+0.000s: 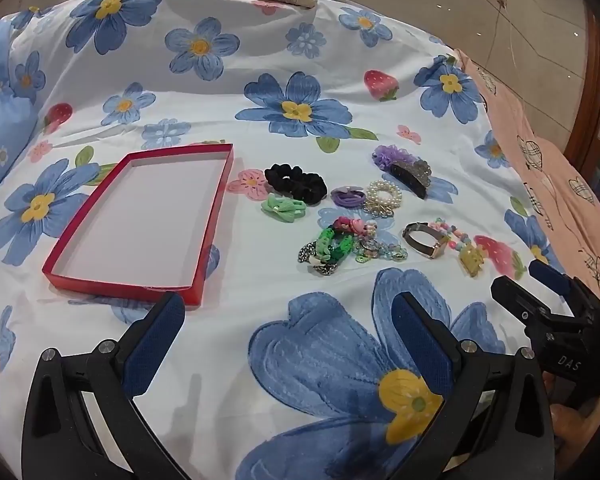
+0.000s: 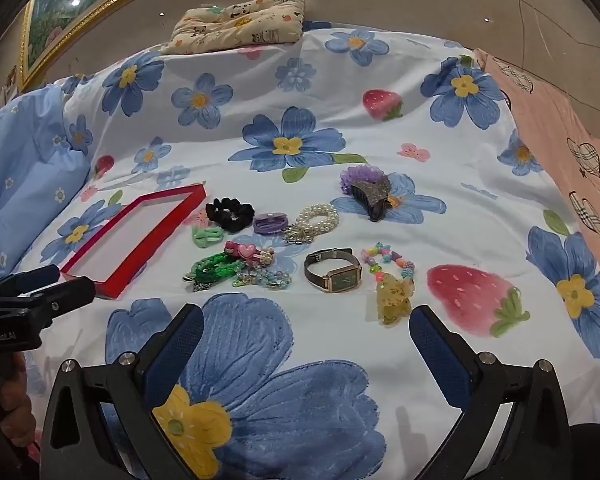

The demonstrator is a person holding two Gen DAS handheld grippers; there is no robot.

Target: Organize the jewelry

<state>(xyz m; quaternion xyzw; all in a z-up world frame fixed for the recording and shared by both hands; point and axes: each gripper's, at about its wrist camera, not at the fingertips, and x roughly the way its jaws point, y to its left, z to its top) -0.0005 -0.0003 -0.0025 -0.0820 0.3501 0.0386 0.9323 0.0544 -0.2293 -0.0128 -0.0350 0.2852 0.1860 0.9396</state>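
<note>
A shallow red box (image 1: 216, 204) (image 2: 172, 220) lies empty on the flowered bedspread, left of a cluster of accessories. The cluster holds a black scrunchie (image 1: 296, 182) (image 2: 230, 210), a green bow clip (image 1: 282, 208), a pearl bracelet (image 1: 384, 194) (image 2: 318, 216), a dark claw clip (image 1: 412, 174) (image 2: 372, 196), a green chain (image 1: 332, 246) (image 2: 216, 268), a watch (image 1: 426, 238) (image 2: 334, 270) and a yellow butterfly clip (image 1: 474, 258) (image 2: 394, 296). My left gripper (image 1: 288, 316) is open and empty, near the box's front corner. My right gripper (image 2: 306, 328) is open and empty, just before the watch and butterfly clip.
A small patterned cushion (image 2: 240, 24) lies at the bed's far edge. A pink blanket (image 2: 572, 132) covers the right side and a light blue pillow (image 2: 24, 160) sits at the left. A gold-framed picture (image 2: 80, 4) hangs on the wall behind.
</note>
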